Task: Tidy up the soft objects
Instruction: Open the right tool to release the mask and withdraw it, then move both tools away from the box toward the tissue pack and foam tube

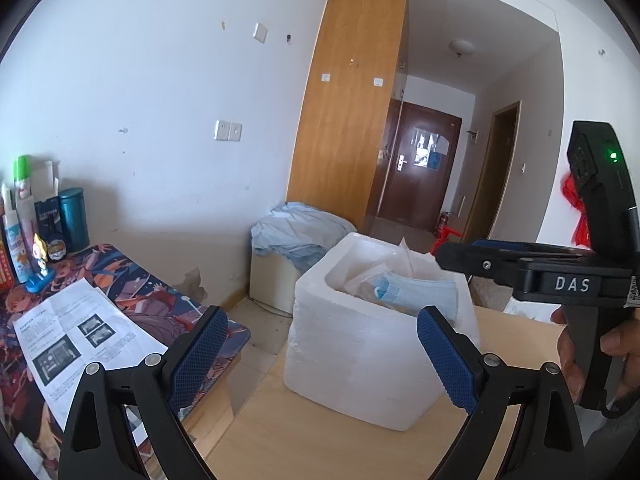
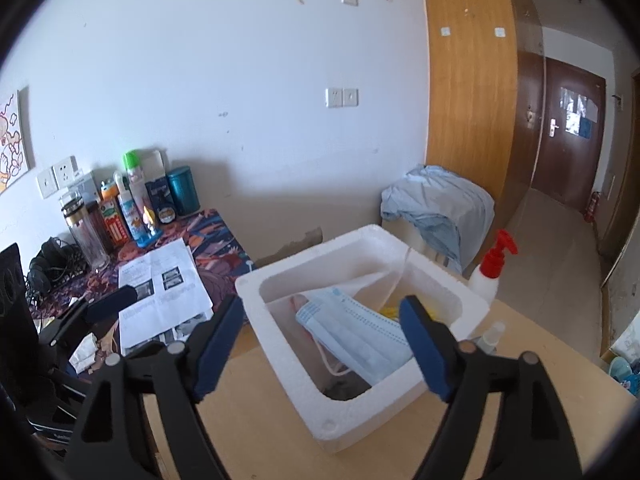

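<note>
At the left of the frame, bottles [image 2: 134, 200] and printed papers [image 2: 164, 292] crowd a patterned mat [image 2: 216, 236]. A red-capped pump bottle [image 2: 490, 268] stands just behind the white foam box [image 2: 280, 320] on the wooden desk [image 2: 260, 440]. A pale blue, pleated face mask [image 2: 356, 336] lies crumpled inside the box, centre frame. The left claw [image 1: 320, 344] and right claw [image 2: 324, 340] both gape wide, empty.

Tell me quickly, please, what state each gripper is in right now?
Left gripper: open, holding nothing.
Right gripper: open, holding nothing.
</note>
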Motion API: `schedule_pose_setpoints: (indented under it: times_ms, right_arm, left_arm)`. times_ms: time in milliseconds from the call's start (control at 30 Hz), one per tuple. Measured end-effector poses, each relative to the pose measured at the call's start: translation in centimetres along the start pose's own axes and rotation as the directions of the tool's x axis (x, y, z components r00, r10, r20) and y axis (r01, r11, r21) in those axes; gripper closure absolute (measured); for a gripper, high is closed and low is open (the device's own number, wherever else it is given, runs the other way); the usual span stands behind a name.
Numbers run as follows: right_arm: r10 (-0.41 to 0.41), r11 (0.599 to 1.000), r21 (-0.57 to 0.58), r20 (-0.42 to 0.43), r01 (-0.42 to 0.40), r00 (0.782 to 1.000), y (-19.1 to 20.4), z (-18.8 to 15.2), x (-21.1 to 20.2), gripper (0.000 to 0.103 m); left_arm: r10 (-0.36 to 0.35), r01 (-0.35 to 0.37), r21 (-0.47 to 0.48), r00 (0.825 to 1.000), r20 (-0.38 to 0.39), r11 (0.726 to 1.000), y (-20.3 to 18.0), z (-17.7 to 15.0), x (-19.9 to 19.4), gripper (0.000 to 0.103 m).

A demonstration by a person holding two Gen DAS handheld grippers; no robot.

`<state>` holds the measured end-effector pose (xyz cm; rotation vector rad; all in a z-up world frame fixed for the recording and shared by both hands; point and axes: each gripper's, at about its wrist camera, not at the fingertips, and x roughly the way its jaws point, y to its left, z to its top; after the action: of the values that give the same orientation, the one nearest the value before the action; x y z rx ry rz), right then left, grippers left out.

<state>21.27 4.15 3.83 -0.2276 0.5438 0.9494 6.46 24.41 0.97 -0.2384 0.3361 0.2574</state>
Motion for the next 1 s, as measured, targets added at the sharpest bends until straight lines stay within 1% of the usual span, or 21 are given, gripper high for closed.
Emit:
schedule_pose_setpoints:
  times_ms: [67, 133, 200, 233, 367, 467, 633, 1000]
  right_arm:
    - [0.006, 1.000, 0.006, 0.009, -0.006, 1.000, 0.0, -0.2, -0.4, 0.017]
    - [0.006, 1.000, 0.017, 0.018, -0.006, 1.000, -0.1, -0.4, -0.8, 0.013]
    - [0.012, 1.000, 0.021, 0.021, -0.013, 1.000, -0.1, -0.5, -1.1, 0.007]
    - [0.012, 1.000, 0.022, 0.024, -0.013, 1.000, -0.1, -0.4, -1.3, 0.006]
    - [0.007, 0.999, 0.031, 0.040, -0.009, 0.999, -0.2, -0.7, -2.4, 0.005]
    - [0.000, 1.000, 0.028, 0.051, -0.001, 0.999, 0.1, -0.9, -3.3, 0.003]
    - [-0.011, 1.000, 0.028, 0.067, 0.009, 0.998, 0.3, -1.3, -4.8, 0.003]
    - [-0.042, 0.999, 0.039, 0.153, 0.036, 0.987, 0.6, -3.3, -10.6, 0.002]
  left_arm:
    - [0.003, -0.003, 0.004, 1.000, 0.001, 1.000, -0.2, 0.1, -0.3, 0.007]
    - [0.003, -0.003, 0.006, 1.000, 0.005, 1.000, -0.4, 0.1, -0.7, 0.007]
    - [0.007, -0.007, 0.007, 1.000, 0.012, 1.000, -0.5, 0.1, -1.2, 0.007]
    - [0.008, -0.008, 0.007, 1.000, 0.013, 1.000, -0.6, 0.2, -1.4, 0.007]
    - [0.015, -0.015, 0.015, 1.000, 0.014, 1.000, -1.1, 0.1, -2.0, 0.007]
    - [0.012, -0.013, 0.021, 1.000, 0.017, 1.000, -1.5, 0.2, -2.5, 0.007]
    - [0.000, -0.001, 0.034, 1.000, 0.030, 0.999, -2.4, 0.2, -3.6, 0.007]
    - [-0.024, 0.022, 0.047, 0.998, 0.057, 0.999, -4.4, 0.1, -5.7, 0.007]
